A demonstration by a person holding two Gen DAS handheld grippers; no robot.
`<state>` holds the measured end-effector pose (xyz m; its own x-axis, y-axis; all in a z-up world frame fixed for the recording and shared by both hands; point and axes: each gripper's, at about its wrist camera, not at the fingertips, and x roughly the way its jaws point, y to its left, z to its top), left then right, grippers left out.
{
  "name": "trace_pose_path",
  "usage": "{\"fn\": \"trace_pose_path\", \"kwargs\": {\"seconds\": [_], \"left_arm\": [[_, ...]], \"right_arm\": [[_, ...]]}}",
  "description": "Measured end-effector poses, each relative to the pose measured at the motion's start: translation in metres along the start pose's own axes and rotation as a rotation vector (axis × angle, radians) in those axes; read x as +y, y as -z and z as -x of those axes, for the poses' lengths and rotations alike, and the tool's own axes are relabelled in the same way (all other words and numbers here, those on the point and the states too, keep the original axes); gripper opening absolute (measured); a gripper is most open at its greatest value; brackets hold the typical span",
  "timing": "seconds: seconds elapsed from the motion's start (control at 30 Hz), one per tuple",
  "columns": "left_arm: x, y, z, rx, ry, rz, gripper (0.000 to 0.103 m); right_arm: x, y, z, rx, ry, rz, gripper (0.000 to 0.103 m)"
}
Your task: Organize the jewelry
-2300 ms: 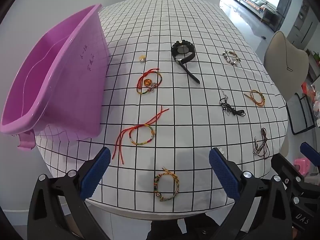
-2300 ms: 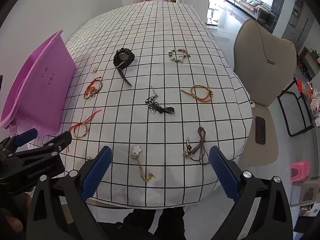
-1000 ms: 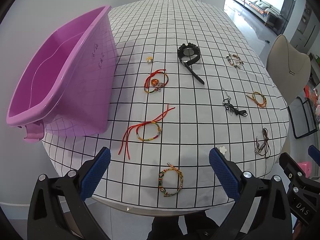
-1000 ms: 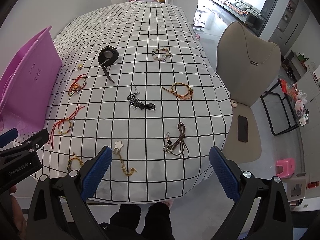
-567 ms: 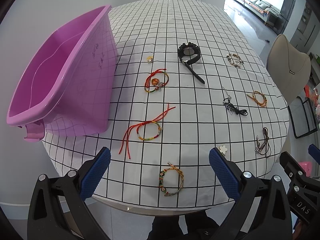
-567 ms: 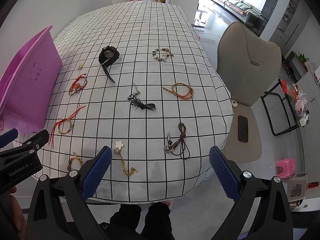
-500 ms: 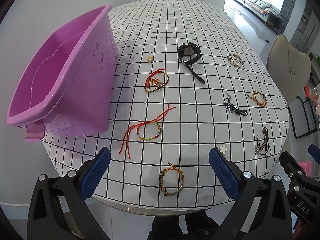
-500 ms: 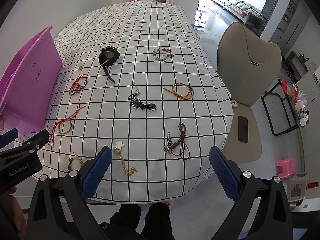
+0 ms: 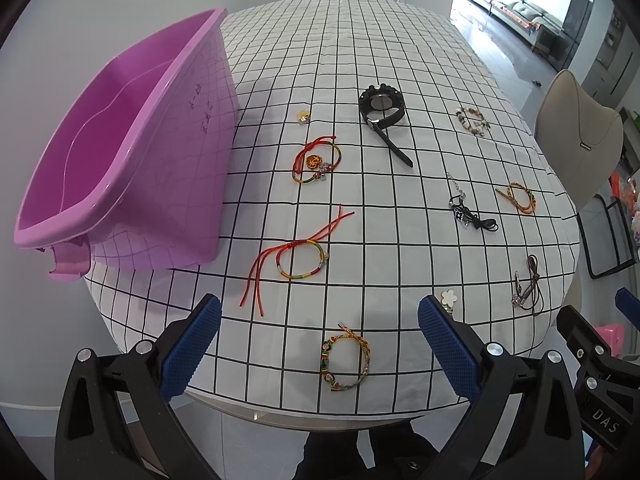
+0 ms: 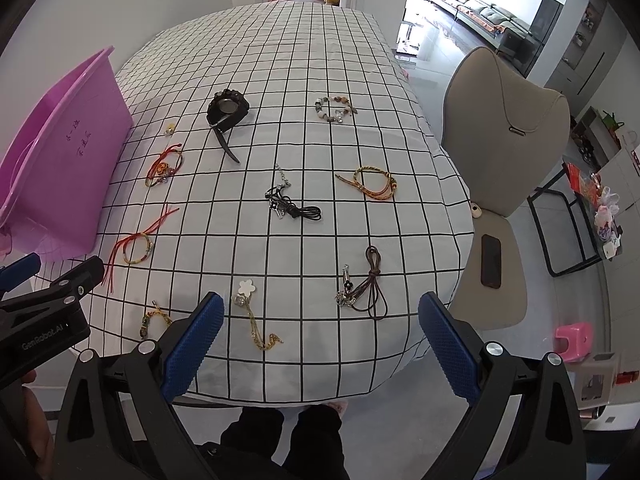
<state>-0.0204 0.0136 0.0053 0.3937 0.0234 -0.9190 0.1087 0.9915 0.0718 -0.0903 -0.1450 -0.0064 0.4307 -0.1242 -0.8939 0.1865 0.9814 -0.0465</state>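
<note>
- Left gripper (image 9: 318, 342): jaws spread wide, nothing between the blue pads, held above the near table edge.
- Right gripper (image 10: 320, 342): jaws likewise spread wide, holding nothing, above the near edge further right.
- Beaded gold-and-green bracelet (image 9: 346, 362) directly between the left gripper's fingers, close to the tablecloth (image 9: 360, 60) edge.
- Red-cord bracelet with long loose tails (image 9: 298, 258) just beyond, nearer the left pad.
- Second red-cord bracelet with an orange charm (image 9: 316, 160) further out; small gold charm (image 9: 303, 117) past it.
- Pink tub (image 9: 120, 160) to the far left on the table, tilted, nothing visible inside.
- Gold chain with white flower pendant (image 10: 252, 312) just inside the right gripper's left pad; brown cord necklace (image 10: 366, 286) between the pads, further out.
- Black cord necklace (image 10: 294, 204), orange braided bracelet (image 10: 374, 182), black watch (image 10: 228, 114) and stone-bead bracelet (image 10: 335, 109) well beyond, all lying apart from one another.
- Versus 0.5 s earlier: no visible change in jewelry layout or jaw opening; both views essentially unchanged.
- Versus 2.3 s earlier: both cameras now further back, more of the table in view.
</note>
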Motion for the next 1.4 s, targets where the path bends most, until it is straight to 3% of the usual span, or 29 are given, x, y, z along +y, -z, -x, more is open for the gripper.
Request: {"fn": "trace_pose_path", "kwargs": {"seconds": [1.17, 1.4], "left_arm": [[0.001, 0.001, -0.001, 0.003, -0.001, 0.008, 0.097], [-0.001, 0.014, -0.003, 0.004, 0.002, 0.031, 0.097]], "right_arm": [[0.001, 0.002, 0.000, 0.001, -0.009, 0.013, 0.093], [-0.008, 0.011, -0.002, -0.013, -0.067, 0.040, 0.093]]}}
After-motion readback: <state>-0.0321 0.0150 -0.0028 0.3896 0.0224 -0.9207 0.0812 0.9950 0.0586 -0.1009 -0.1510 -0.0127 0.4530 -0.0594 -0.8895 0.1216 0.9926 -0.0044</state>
